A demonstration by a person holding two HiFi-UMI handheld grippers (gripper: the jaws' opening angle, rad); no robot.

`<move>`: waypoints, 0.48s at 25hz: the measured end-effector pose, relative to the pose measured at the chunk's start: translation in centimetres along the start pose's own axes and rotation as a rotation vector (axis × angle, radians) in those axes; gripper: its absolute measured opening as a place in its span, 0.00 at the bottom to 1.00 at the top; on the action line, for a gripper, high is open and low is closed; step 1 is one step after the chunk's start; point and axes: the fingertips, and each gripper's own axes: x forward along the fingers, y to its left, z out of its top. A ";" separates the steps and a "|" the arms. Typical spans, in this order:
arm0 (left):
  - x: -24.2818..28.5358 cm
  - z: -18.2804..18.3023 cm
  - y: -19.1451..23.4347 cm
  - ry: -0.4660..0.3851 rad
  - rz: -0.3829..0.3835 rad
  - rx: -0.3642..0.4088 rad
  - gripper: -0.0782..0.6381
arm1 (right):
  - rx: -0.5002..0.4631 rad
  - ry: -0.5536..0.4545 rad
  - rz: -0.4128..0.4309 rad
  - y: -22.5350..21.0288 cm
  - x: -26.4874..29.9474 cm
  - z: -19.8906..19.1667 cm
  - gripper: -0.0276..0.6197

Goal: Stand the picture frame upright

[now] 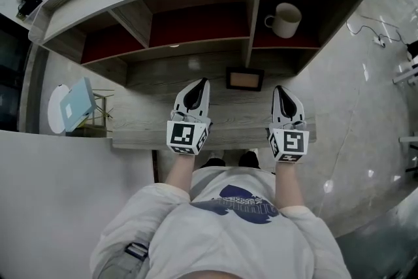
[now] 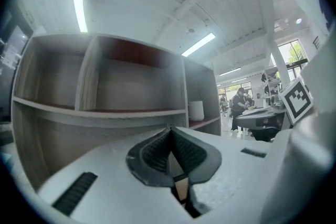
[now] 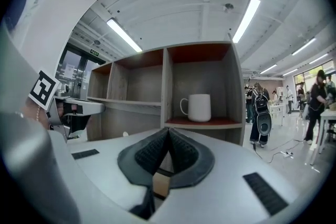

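The shelf unit (image 1: pixel 196 29) is overhanging and shading the rear of the tabletop (image 1: pixel 150 115). The left gripper (image 1: pixel 203 83) and the right gripper (image 1: pixel 280 90) are sitting closed on nothing, above the front edge. Their jaws are masking most of the picture frame (image 1: pixel 245 80) in their own views. The frame is standing near the rear edge, ahead of and between them, touching neither, with open tabletop lying in between.

the frame (image 1: pixel 245 79) sits on the bench (image 1: pixel 150 117) at the foot of the shelf (image 1: pixel 196 29), between and beyond the left tool (image 1: pixel 203 83) and right tool (image 1: pixel 280 89), with the mug (image 1: pixel 285 19) in the shelf's right compartment.
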 end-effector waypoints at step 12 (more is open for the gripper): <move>-1.4 7.3 1.0 -0.204 0.041 0.092 0.12 | -0.019 -0.213 0.008 0.2 -0.9 6.8 0.04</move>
